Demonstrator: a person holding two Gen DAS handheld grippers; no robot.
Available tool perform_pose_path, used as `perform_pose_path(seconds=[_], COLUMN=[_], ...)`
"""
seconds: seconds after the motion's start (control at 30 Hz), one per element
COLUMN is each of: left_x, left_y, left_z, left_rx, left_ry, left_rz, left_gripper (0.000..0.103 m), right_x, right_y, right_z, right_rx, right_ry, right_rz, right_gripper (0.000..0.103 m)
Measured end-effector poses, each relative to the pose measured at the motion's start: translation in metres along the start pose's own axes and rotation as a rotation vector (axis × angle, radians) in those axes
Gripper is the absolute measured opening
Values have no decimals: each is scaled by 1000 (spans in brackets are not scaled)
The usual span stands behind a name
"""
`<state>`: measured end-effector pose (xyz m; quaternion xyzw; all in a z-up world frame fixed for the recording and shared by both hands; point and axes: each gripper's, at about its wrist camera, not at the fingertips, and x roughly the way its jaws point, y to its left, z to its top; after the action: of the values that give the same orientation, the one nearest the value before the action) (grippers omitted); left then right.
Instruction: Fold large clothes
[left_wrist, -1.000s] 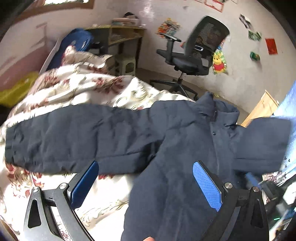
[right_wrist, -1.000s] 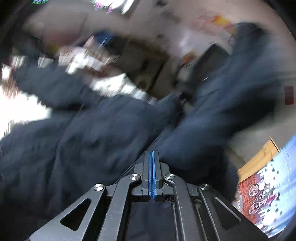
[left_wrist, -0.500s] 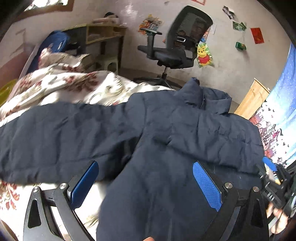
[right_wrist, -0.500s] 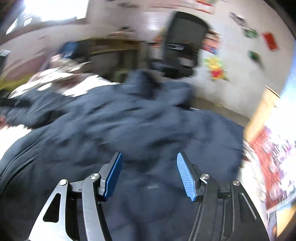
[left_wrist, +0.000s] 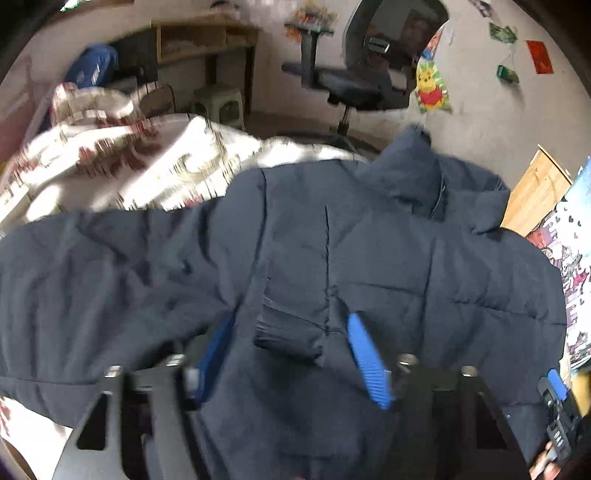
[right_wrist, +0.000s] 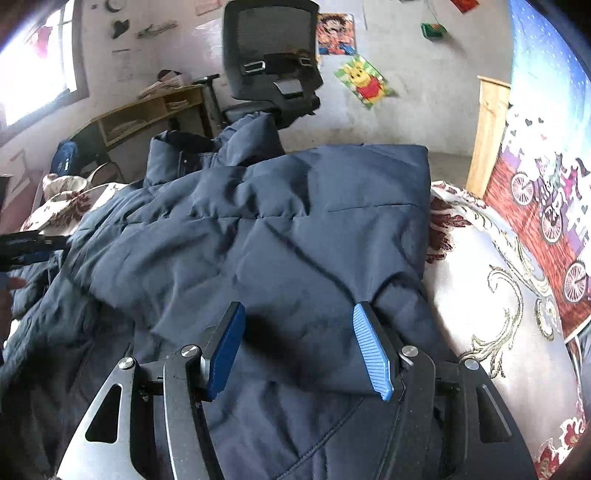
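A navy jacket is lying across the floral bedspread. The right gripper and left gripper are both hovering over it, jaws apart. Folding the outstretched sleeve inward should come next.

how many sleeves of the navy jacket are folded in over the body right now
1. The right sleeve lies folded across the jacket body, cuff near the middle. The left sleeve stretches out sideways over the floral bedspread, not folded.
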<state>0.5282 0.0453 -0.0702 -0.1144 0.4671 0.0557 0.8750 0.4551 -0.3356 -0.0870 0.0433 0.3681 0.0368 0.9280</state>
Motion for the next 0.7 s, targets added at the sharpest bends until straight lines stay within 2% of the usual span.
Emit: perform_pose_path(seconds=[0.03, 0.13, 0.17, 0.2, 0.37, 0.6, 0.7], left_x=[4, 5, 2, -2, -18, -50, -57], left_y=[1, 1, 0, -4, -3, 10, 18], left_z=[-1, -4, -5, -7, -8, -29, -44], left_rx=[-22, -47, -40, -13, 22, 21, 38], left_ry=[15, 1, -13, -40, -56, -31, -4], left_rz=[-7, 9, 19, 72, 90, 65, 79], left_gripper=[49, 42, 23, 6, 6, 5, 5], right_x=[-3, -4, -8, -9, -21, -26, -25], right_y=[0, 2, 4, 5, 14, 24, 33], right_z=[-1, -2, 0, 4, 23, 30, 33], right_rx=[1, 2, 0, -3, -12, -10, -49], right_ry=[-3, -21, -34, -49, -130, -144, -145], right_rz=[4, 17, 19, 24, 47, 83, 50], right_gripper=[56, 56, 56, 56, 56, 56, 56])
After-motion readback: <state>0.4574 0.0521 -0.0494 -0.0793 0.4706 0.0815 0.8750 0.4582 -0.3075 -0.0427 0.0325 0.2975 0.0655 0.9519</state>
